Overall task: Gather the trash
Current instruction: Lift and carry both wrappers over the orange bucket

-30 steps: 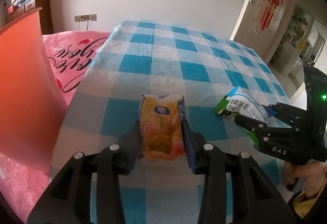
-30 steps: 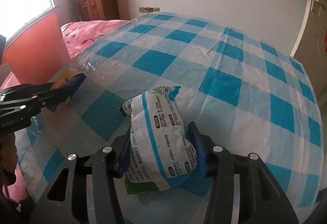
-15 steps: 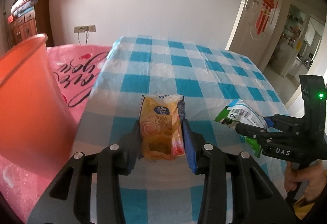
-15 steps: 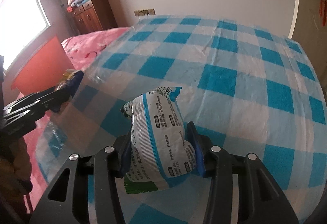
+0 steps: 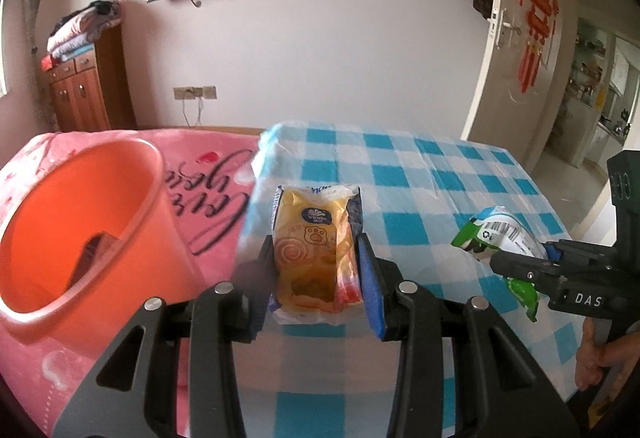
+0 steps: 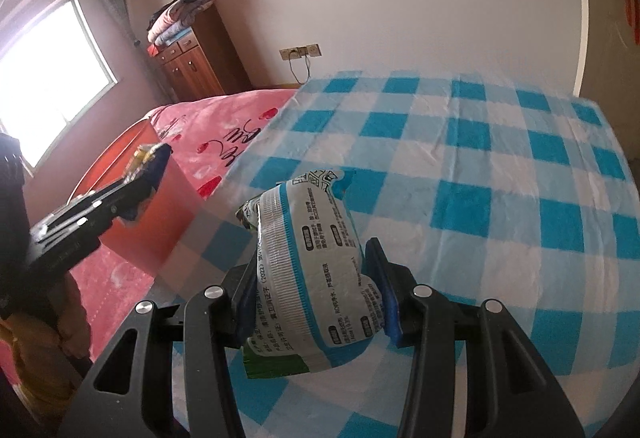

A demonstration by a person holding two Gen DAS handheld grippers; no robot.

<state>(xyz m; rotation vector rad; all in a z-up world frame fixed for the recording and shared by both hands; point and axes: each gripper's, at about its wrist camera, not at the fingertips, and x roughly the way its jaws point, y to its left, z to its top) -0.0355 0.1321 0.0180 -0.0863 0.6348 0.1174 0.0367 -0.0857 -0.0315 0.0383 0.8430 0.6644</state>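
My left gripper (image 5: 316, 262) is shut on a yellow tissue packet (image 5: 312, 250) and holds it above the left edge of the checked table (image 5: 420, 182). An orange bin (image 5: 80, 230) stands to its left, with a dark item inside. My right gripper (image 6: 312, 278) is shut on a white, blue and green wrapper (image 6: 308, 262), held above the table. The right gripper and its wrapper (image 5: 500, 238) show at the right of the left wrist view. The left gripper (image 6: 148, 162) shows in front of the bin (image 6: 140, 206) in the right wrist view.
A pink bedspread (image 5: 208, 174) lies beside the table and under the bin. A wooden cabinet (image 5: 80, 94) stands at the back wall. An open door (image 5: 516, 38) is at the right. The person's hand (image 5: 596, 354) holds the right gripper.
Both grippers have risen off the table with their wrappers. The left one has moved left, so the orange bin's opening has come into view.
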